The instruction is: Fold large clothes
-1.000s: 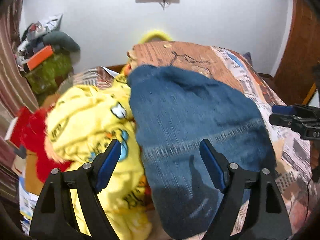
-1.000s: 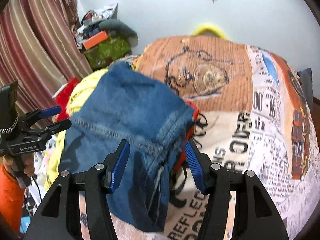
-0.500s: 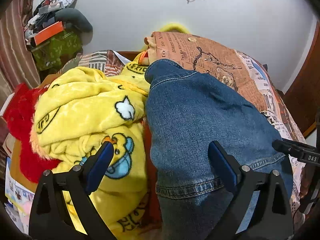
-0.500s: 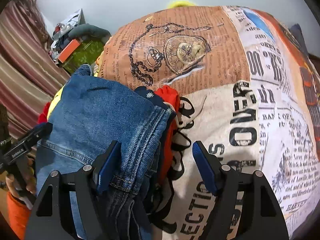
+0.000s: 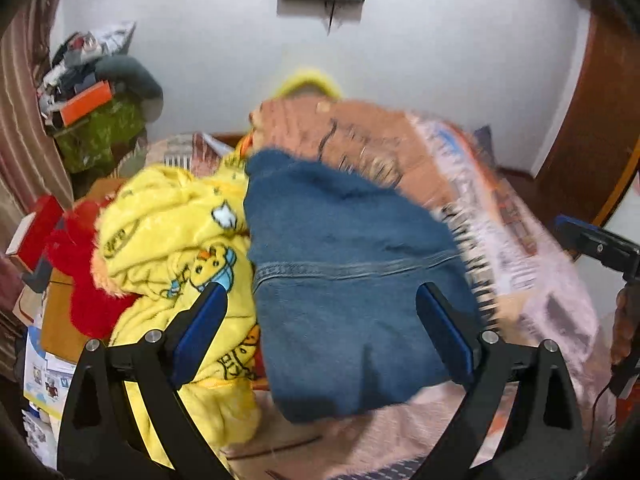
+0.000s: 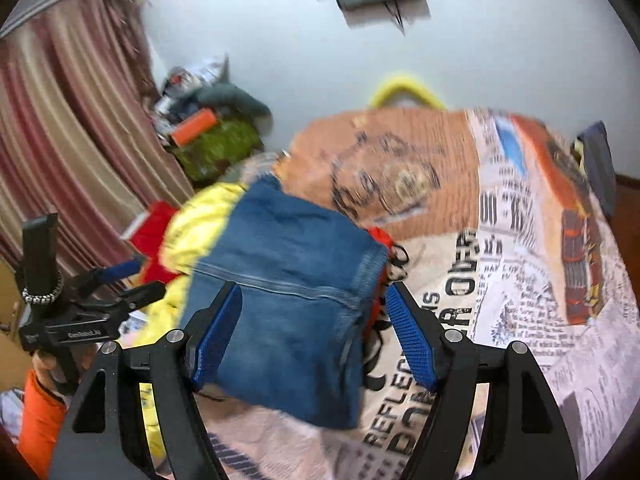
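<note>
Both claws (image 5: 320, 332) (image 6: 316, 338) pulled back, jaws just widened, empty, folded blue jeans (image 5: 344, 280) lying flat

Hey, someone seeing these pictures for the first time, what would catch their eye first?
Probably the folded blue jeans lying mid-frame on the newspaper-print bedspread, framed by each gripper's open blue-padded jaws. Next, the bright yellow cartoon-print blanket heaped against the jeans' left edge, with red plush fabric beyond it.

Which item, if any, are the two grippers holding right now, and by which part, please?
Nothing: both the left gripper and right gripper stand open above the folded jeans.
</note>
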Motion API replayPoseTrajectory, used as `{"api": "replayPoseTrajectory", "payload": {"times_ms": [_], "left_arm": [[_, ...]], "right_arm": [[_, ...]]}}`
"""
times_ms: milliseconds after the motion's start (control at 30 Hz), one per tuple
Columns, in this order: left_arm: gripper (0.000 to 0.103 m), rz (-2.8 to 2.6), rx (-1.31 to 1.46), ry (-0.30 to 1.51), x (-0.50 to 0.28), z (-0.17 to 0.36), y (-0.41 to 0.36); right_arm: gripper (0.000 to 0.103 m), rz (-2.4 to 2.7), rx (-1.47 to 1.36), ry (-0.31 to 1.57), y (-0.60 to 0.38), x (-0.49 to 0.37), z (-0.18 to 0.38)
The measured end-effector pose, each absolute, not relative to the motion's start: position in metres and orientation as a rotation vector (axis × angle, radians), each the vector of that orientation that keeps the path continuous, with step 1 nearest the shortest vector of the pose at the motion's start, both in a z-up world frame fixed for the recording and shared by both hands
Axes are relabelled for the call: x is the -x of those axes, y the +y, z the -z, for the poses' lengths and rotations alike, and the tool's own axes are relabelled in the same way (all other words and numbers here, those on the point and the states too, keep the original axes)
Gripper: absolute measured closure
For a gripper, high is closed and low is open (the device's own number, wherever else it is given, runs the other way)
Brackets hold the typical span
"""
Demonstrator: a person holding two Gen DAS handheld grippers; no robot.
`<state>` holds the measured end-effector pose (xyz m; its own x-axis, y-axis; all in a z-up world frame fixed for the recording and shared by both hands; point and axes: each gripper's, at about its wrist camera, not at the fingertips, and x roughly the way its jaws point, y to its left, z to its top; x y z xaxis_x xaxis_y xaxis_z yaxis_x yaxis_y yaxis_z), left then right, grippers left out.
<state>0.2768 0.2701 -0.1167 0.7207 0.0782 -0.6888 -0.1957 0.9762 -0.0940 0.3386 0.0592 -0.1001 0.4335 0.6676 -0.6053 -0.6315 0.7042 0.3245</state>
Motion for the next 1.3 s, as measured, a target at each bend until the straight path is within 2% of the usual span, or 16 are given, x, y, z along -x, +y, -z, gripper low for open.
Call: {"api": "replayPoseTrajectory", "payload": {"times_ms": [267,500,700,800,900,1000,1300], "left_arm": [[0.007,-0.126,0.138,0.481,-0.187,0.022,0.218],[0.007,-0.170,0.079,0.243,-0.100,-0.019,0.160],[0.007,-0.235,0.018,0.120,-0.048,-0.022,0.120],[0.007,-0.270,0.009,0.074,-0.030,-0.018,0.109],[0.003,-0.289,0.006,0.062,-0.019,-0.012,0.103],[0.000,-0.301,0.005,0.062,-0.016,-0.008,0.100],[0.000,-0.278,0.038,0.098,-0.017,0.002,0.102]], "right_arm": [[0.031,-0.873,-0.062,0.522,0.025,-0.249,0.022],[0.031,-0.887,-0.088,0.309,-0.006,-0.168,-0.016],[0.030,-0.808,-0.058,0.197,-0.019,-0.121,-0.017],[0.019,-0.778,-0.051,0.169,-0.022,-0.107,-0.012],[0.016,-0.746,-0.049,0.153,-0.024,-0.099,-0.010],[0.000,-0.707,-0.045,0.149,-0.024,-0.103,-0.007],[0.000,-0.677,-0.048,0.166,-0.024,-0.108,-0.005]]}}
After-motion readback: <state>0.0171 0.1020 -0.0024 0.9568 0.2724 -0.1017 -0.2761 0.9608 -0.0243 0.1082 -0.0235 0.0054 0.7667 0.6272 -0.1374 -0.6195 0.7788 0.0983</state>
